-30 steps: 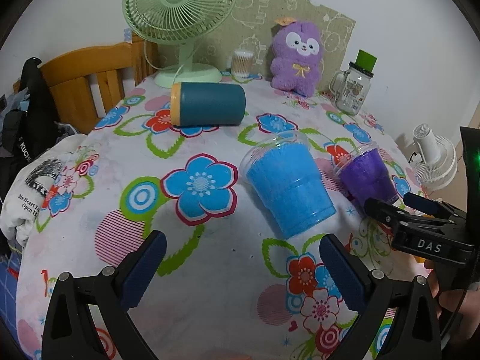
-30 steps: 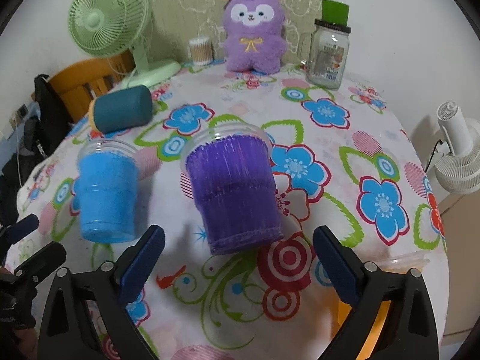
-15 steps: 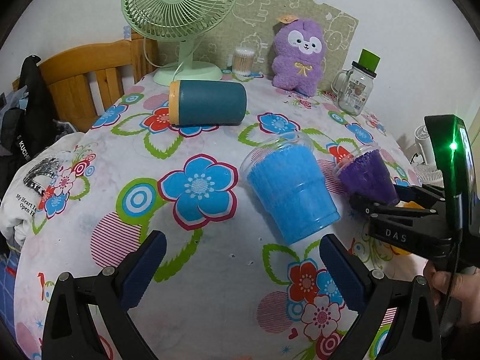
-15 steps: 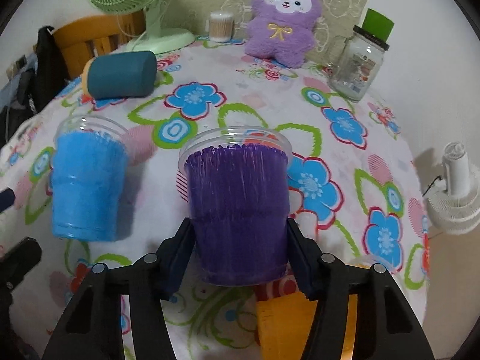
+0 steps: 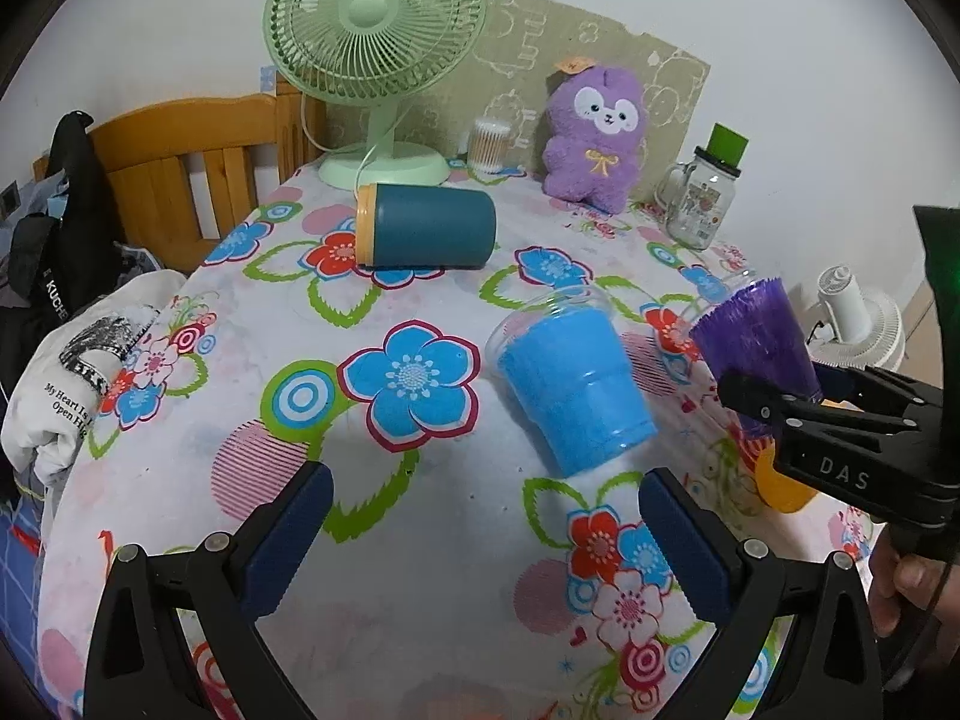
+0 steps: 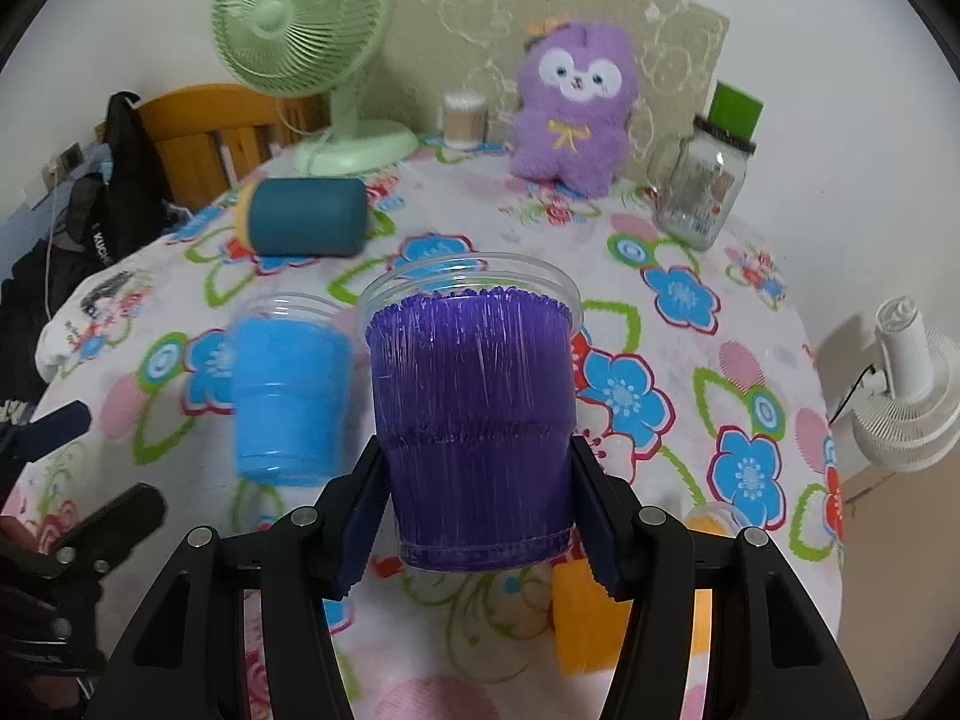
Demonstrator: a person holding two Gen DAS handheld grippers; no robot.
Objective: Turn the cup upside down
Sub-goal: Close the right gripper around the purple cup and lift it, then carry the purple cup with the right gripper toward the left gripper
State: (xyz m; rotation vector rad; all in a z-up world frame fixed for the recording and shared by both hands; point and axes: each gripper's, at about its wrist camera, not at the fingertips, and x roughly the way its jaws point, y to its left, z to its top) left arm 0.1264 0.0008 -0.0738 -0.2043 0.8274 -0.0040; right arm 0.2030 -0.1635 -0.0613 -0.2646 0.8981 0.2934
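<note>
My right gripper (image 6: 477,504) is shut on the purple cup (image 6: 474,420) near its base and holds it upright, lifted off the flowered tablecloth (image 6: 672,324). In the left wrist view the purple cup (image 5: 753,342) sits in the right gripper (image 5: 798,390) at the right edge. A blue cup (image 5: 576,384) stands upright on the cloth, also seen in the right wrist view (image 6: 288,396) to the left of the purple one. My left gripper (image 5: 480,534) is open and empty, low over the cloth in front of the blue cup.
A dark teal cup (image 5: 426,228) lies on its side further back. A green fan (image 5: 375,60), a purple plush (image 5: 594,132), a cotton swab jar (image 5: 489,144) and a glass jar (image 5: 702,204) line the back. An orange cup (image 6: 582,612) sits below the right gripper. A wooden chair (image 5: 180,162) is left.
My right gripper closed on the purple cup and lifted it off the cloth. The left gripper stayed open and nearly still.
</note>
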